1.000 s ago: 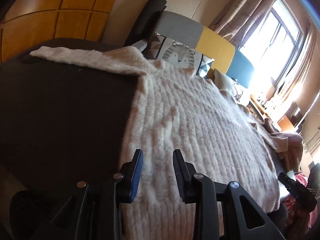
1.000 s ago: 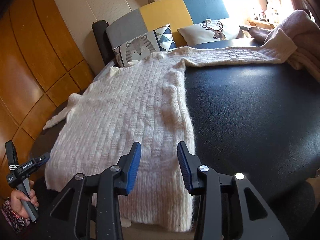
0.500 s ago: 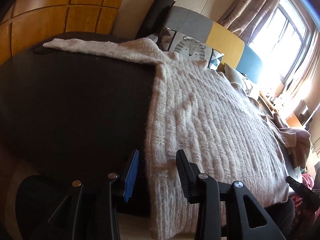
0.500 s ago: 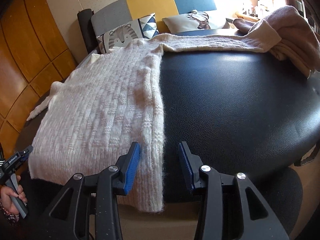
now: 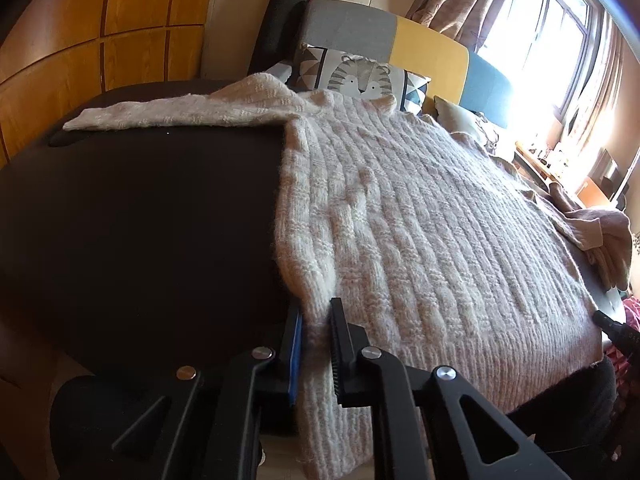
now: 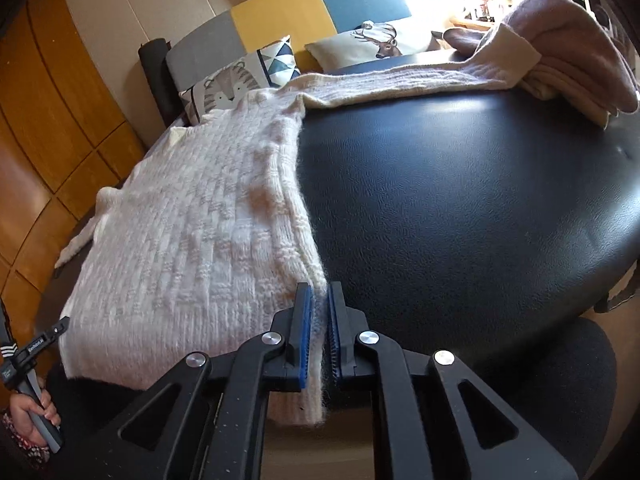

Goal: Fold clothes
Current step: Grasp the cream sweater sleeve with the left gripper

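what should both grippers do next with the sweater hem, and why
Probably lift both hem corners together and carry them toward the collar. The left gripper and right gripper each look closed on a bottom corner of the cream sweater, which lies flat on the black table with both sleeves spread outward, so a bottom-to-top fold seems ready to start.

a home: sofa, cushions, curtains.

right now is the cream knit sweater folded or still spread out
Spread out: the cream knit sweater lies flat on the black padded table, both sleeves stretched sideways, no fold yet.
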`<state>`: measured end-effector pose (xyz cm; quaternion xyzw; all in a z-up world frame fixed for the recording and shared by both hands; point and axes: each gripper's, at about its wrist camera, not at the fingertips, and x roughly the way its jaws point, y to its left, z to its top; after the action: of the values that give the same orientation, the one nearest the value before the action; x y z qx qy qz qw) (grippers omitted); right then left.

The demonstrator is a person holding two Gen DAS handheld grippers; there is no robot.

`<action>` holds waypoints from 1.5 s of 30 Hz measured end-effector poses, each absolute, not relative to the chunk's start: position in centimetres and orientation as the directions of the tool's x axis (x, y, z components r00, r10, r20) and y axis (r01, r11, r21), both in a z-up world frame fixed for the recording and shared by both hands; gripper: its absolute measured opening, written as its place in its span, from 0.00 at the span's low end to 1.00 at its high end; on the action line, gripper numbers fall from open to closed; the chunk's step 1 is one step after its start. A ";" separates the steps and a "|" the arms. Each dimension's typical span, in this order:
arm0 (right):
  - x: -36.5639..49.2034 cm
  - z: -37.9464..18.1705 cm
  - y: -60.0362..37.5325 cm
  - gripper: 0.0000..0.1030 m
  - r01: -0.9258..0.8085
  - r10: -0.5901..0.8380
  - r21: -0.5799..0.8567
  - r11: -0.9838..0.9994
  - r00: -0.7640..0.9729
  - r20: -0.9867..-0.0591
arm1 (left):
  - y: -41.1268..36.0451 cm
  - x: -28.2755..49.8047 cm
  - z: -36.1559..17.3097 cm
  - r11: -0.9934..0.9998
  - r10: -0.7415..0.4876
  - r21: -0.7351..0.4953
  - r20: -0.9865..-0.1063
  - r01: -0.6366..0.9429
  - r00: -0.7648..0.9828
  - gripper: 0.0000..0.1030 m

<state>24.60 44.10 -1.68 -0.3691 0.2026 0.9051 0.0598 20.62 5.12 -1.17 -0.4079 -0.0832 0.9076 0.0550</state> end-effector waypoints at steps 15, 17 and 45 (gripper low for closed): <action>16.0 5.4 36.9 0.53 -0.024 -0.059 0.127 -0.992 -0.788 -0.612 | 4.5 17.6 3.9 -0.979 0.178 -0.188 -0.629 -0.074 -0.756 0.20; 13.0 5.7 34.6 0.49 0.032 -0.092 0.105 -0.994 -0.769 -0.633 | 3.7 15.1 4.5 -0.981 0.169 -0.184 -0.640 -0.064 -0.750 0.20; -15.9 -1.7 12.5 0.40 0.335 -0.323 0.145 -0.931 -0.573 -0.753 | -29.1 -1.1 -3.6 -0.407 0.049 -0.689 -0.673 0.600 -0.738 0.27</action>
<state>-15.92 12.52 -1.75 -0.4230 -0.0067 0.8869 -0.1854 -1.06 -29.09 -3.65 -0.3152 -0.5150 0.7772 -0.1774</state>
